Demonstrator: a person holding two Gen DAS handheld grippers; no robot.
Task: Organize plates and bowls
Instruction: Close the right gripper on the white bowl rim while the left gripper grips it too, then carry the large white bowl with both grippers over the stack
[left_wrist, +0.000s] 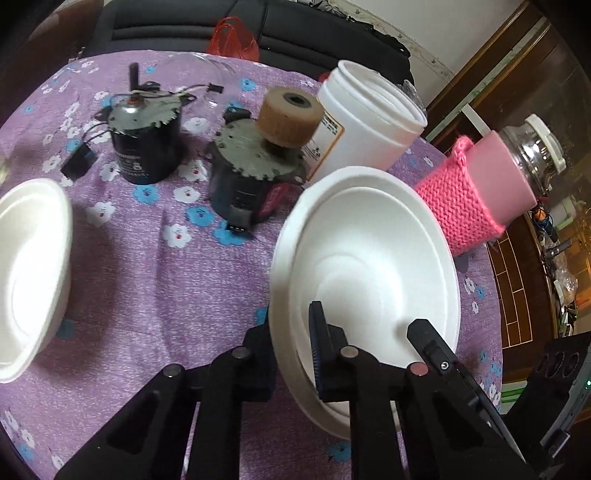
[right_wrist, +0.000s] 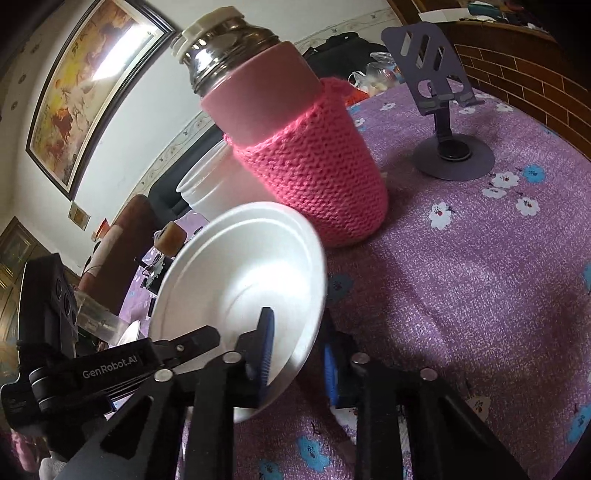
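Two nested white foam bowls (left_wrist: 369, 266) are tilted above the purple flowered tablecloth (left_wrist: 147, 277). My left gripper (left_wrist: 291, 343) straddles their near rim, one finger inside, one outside. My right gripper (right_wrist: 295, 354) straddles the opposite rim of the same bowls (right_wrist: 240, 288), and its finger shows in the left wrist view (left_wrist: 436, 347). Both sets of jaws stand close on the rim. Another white foam bowl (left_wrist: 29, 273) sits at the left of the table.
Two dark motors (left_wrist: 144, 136) (left_wrist: 251, 177), one with a tan roller, stand behind. A white tub (left_wrist: 369, 122) and a pink knit-sleeved flask (right_wrist: 306, 147) stand close to the bowls. A purple phone stand (right_wrist: 447, 110) is at the far right.
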